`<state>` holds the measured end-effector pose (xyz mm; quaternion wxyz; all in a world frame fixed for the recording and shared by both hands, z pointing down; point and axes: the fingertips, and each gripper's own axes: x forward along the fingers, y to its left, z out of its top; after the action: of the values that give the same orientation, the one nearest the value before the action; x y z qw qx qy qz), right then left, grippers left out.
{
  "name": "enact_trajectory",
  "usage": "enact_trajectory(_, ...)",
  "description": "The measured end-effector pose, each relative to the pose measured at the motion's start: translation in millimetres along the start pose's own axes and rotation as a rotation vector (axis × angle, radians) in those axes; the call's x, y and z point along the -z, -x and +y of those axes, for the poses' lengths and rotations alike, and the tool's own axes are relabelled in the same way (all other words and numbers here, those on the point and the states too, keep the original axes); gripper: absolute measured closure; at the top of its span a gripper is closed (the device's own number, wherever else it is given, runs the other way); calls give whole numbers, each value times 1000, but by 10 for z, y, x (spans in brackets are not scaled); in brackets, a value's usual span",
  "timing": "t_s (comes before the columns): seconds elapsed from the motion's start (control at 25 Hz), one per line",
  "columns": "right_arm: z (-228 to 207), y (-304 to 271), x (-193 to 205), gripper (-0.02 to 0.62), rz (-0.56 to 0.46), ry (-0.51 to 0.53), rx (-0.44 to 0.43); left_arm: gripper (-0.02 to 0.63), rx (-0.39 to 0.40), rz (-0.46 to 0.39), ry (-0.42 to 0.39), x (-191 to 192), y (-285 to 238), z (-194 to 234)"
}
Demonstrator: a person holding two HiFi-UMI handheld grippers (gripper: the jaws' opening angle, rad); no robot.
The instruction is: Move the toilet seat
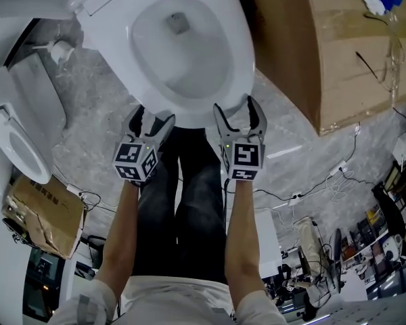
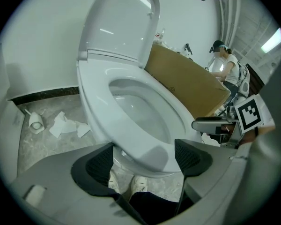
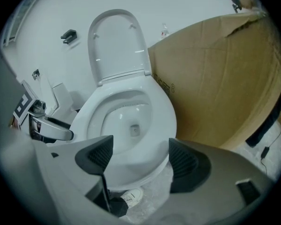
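A white toilet has its seat (image 1: pixel 238 53) lying down on the bowl and its lid (image 2: pixel 117 22) standing upright behind. In the head view both grippers are at the front rim. The left gripper (image 1: pixel 152 119) is open at the rim's front left, and the right gripper (image 1: pixel 235 107) is open at the front right. In the left gripper view, the seat (image 2: pixel 96 107) reaches down between the spread jaws of the left gripper (image 2: pixel 147 161), with the pads apart from it. From the right gripper view, the bowl's front (image 3: pixel 136 168) sits between the jaws of the right gripper (image 3: pixel 141 157), nothing gripped.
A large cardboard box (image 1: pixel 325 46) stands close on the toilet's right. A second toilet (image 1: pixel 17 134) and a torn carton (image 1: pixel 44 215) are at the left. Crumpled paper (image 2: pixel 65 124) lies on the floor. Cables and clutter (image 1: pixel 352 235) fill the lower right. A person (image 2: pixel 225 62) sits far behind.
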<state>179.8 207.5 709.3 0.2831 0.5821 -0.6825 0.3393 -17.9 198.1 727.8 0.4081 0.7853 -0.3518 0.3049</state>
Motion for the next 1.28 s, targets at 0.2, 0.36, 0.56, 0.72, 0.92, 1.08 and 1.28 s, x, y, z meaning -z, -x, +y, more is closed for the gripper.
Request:
enact_trajectory(0.2,37,110,-96,219,-28,25,2,201,7,-16,14,-68,99,-41)
enact_trajectory(0.36,71,230,-197,219,-51,55,7,202,17,-29,19,-139,202,-87)
enact_trajectory(0.56,127,391,-367,219,-95,81,12,207,29,-44,21,-239,329,-151)
enact_trajectory(0.72,183,532,-491,221,-112,94,16,207,37,-63,23,-329,450,-192)
enact_trajectory(0.92,235,679,-655,221,-147,117,13,207,42,-93,33,-446,572,-243)
enact_trajectory(1.08,364,802,-831,221,-189,175,-11,207,53,-122,54,-561,694,-278)
enact_trajectory(1.28,677,921,-983,222,-226,234,-72,207,64,-145,78,-684,813,-319)
